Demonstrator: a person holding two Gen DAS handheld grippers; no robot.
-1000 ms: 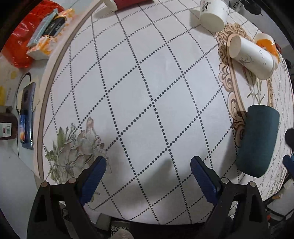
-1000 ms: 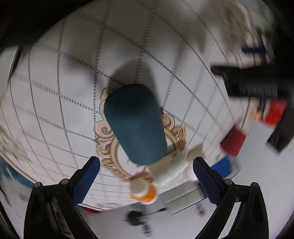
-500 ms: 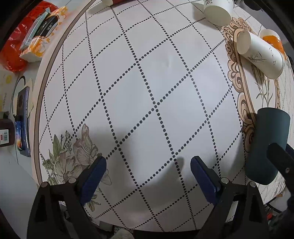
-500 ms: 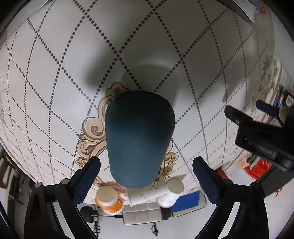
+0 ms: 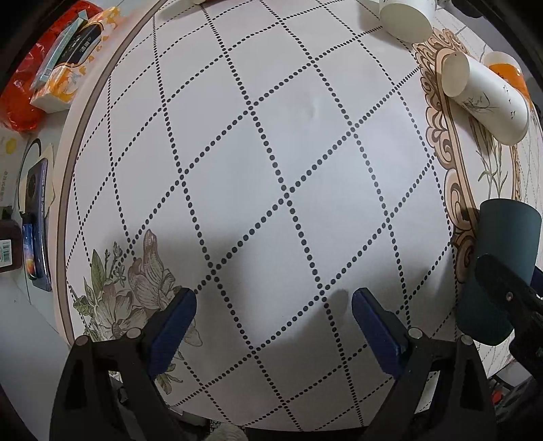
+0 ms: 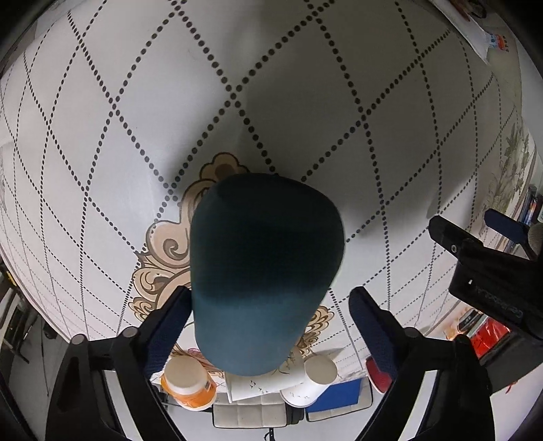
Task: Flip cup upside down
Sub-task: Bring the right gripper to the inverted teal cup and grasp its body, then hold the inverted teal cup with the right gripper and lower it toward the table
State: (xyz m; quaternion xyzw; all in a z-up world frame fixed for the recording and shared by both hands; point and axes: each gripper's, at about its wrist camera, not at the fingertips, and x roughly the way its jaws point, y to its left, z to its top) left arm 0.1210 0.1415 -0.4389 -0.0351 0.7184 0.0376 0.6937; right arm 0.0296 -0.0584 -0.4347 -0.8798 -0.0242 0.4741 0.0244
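Note:
A dark teal cup [image 6: 264, 271] stands upside down on the patterned tablecloth, closed base up. My right gripper [image 6: 269, 315] is open above it, blue pads on either side of the cup and apart from it. In the left wrist view the cup [image 5: 499, 261] is at the far right, partly behind the right gripper's black body. My left gripper [image 5: 273, 322] is open and empty over bare cloth near the table's front edge.
A white paper cup [image 5: 485, 95] lies on its side at the back right, next to an orange cup [image 5: 509, 71]; another white cup [image 5: 405, 15] stands further back. Snack packets [image 5: 64, 57] and a phone [image 5: 35, 234] lie off the table's left edge.
My right gripper has swung over the teal cup and come closer, so the cup now sits between its open fingers. The left gripper has drifted slightly back.

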